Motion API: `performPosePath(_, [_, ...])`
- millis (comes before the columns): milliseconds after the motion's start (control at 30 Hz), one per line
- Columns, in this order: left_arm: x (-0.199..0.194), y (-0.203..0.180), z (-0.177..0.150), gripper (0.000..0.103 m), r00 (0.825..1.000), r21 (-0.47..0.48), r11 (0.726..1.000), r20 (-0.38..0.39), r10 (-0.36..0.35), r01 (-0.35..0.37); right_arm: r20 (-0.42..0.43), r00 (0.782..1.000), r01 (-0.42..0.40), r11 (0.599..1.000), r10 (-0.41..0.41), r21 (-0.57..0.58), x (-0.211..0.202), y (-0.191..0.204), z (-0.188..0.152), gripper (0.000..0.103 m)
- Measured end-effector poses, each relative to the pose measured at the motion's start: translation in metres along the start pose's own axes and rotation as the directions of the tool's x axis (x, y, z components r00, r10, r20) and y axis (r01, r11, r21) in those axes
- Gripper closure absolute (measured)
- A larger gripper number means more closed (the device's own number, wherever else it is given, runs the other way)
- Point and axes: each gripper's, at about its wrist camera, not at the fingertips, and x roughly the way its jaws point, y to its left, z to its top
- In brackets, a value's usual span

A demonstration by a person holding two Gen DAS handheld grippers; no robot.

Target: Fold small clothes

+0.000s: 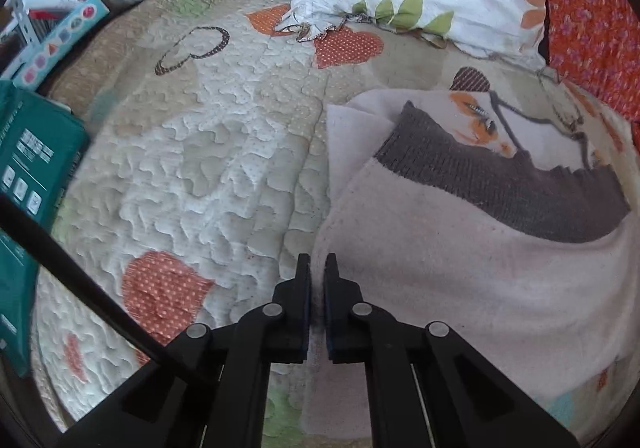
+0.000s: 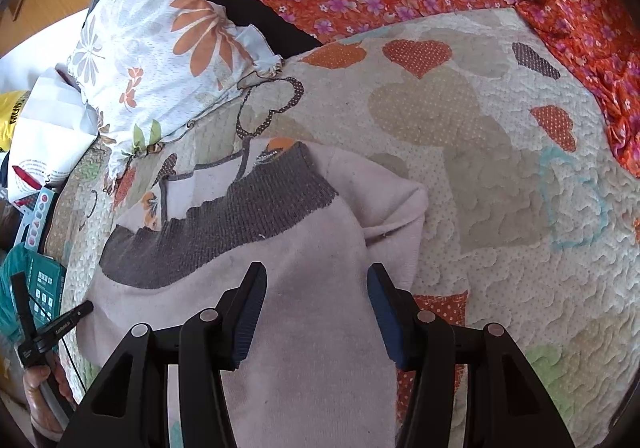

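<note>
Left claw (image 1: 319, 268) pinches sweater (image 1: 460, 268) edge (low); right claw (image 2: 316, 280) wide, hovering.

You have one small garment in front of you, a pale pink knit sweater (image 2: 312, 312) with a dark grey ribbed band (image 2: 224, 228), lying partly folded on the bed. In the right wrist view the band runs diagonally across the garment, and a pink fold (image 2: 396, 208) sticks out beyond it toward the right. In the left wrist view the sweater (image 1: 460, 288) fills the lower right, its grey band (image 1: 500, 176) curving across above the pink body.
</note>
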Motion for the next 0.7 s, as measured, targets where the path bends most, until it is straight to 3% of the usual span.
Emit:
performPosePath(167, [-0.011, 0.001, -0.003, 0.091, 0.998, -0.018, 0.999, 0.040, -0.041, 0.042, 0.012, 1.000, 0.005, 0.999, -0.005, 0.036, -0.013, -0.013, -0.003, 0.045])
performPosePath(233, [-0.018, -0.002, -0.006, 0.075, 0.997, 0.006, 0.998, 0.050, -0.058, 0.058, 0.010, 1.000, -0.002, 0.997, 0.002, 0.075, -0.021, -0.022, -0.009, 0.044])
performPosePath(300, [-0.024, -0.002, -0.012, 0.050, 0.996, 0.028, 0.997, 0.052, -0.078, 0.077, 0.010, 1.000, -0.008, 0.995, 0.007, 0.103, -0.030, -0.033, -0.017, 0.040])
performPosePath(400, [-0.028, 0.001, -0.021, 0.040, 0.994, 0.048, 0.993, 0.039, -0.106, 0.104, -0.001, 1.000, 0.020, 0.994, -0.020, 0.112, -0.039, -0.046, -0.034, 0.036])
performPosePath(500, [-0.020, 0.009, -0.031, 0.034, 0.987, 0.047, 0.986, -0.034, -0.156, 0.158, -0.019, 0.999, 0.038, 0.991, -0.036, 0.126, -0.043, -0.056, -0.051, 0.036])
performPosePath(633, [0.004, 0.014, -0.042, 0.034, 0.952, 0.022, 0.967, -0.181, -0.246, 0.254, -0.078, 0.997, -0.008, 0.992, 0.018, 0.128, -0.031, -0.054, -0.074, 0.035])
performPosePath(700, [0.003, 0.010, -0.044, 0.034, 0.959, 0.058, 0.969, -0.168, -0.227, 0.240, -0.110, 0.993, -0.022, 0.995, 0.033, 0.095, -0.021, -0.044, -0.081, 0.035])
